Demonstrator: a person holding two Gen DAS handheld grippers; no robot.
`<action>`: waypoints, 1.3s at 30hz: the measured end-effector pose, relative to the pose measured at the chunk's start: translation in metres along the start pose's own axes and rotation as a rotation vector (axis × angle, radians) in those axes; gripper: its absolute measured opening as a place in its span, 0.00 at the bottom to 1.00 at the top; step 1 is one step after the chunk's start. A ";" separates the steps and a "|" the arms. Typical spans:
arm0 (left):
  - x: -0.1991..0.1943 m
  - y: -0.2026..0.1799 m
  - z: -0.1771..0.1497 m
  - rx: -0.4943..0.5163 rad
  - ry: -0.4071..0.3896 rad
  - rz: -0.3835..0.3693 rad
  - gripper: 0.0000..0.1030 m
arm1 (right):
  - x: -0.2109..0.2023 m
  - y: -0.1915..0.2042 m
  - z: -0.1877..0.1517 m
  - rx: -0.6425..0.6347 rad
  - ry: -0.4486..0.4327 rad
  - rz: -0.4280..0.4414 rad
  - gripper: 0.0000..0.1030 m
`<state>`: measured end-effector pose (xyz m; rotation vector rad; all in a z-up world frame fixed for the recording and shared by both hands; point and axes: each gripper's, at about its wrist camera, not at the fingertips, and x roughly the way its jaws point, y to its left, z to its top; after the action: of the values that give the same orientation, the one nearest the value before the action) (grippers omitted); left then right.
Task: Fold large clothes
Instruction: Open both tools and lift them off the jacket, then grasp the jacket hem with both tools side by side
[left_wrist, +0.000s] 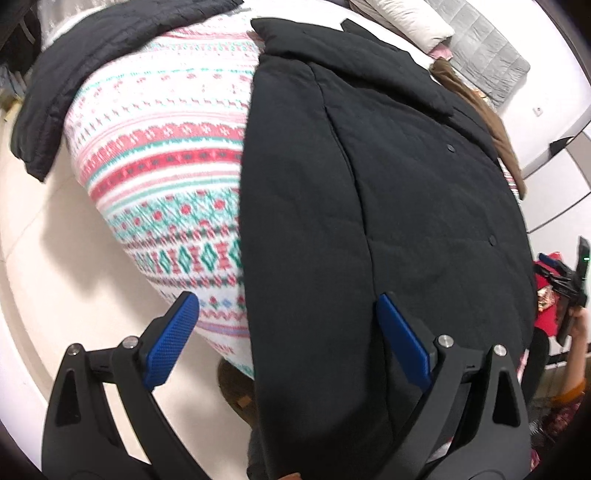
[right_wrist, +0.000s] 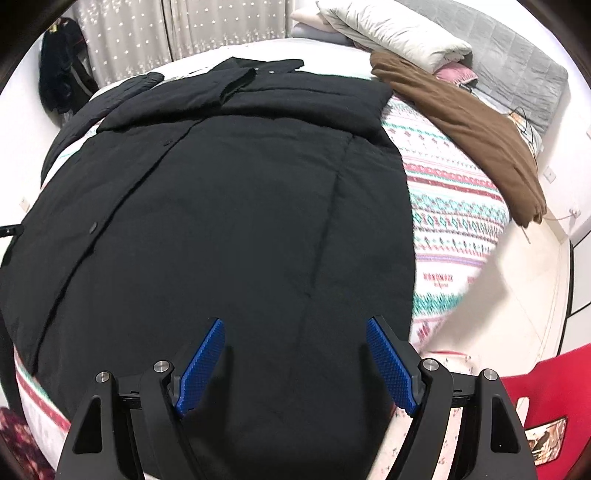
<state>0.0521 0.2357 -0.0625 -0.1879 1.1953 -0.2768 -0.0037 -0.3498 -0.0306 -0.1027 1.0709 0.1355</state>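
Left gripper (left_wrist: 286, 314) and right gripper (right_wrist: 295, 339): jaws spread wide, nothing held, both poised over the near hem. Black coat (right_wrist: 207, 206) lies flat, buttoned, on the patterned bedspread (left_wrist: 166, 166). Brown garment (right_wrist: 461, 125) at two o'clock.

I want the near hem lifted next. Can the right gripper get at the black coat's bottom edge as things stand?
Probably yes. The right gripper is open, empty, and hangs just over the black coat near its bottom edge. Nothing lies between its blue pads and the fabric.
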 end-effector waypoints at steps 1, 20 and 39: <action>0.001 0.001 -0.002 -0.001 0.009 -0.030 0.94 | 0.001 -0.005 -0.005 0.007 0.007 0.003 0.78; -0.003 -0.012 -0.041 -0.057 0.107 -0.295 0.72 | 0.013 -0.063 -0.073 0.350 0.133 0.283 0.78; -0.050 -0.049 0.011 -0.039 -0.147 -0.400 0.14 | -0.072 -0.045 -0.057 0.324 -0.068 0.209 0.08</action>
<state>0.0396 0.2045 0.0001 -0.4756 1.0116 -0.5798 -0.0797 -0.4073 0.0070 0.3048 1.0210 0.1505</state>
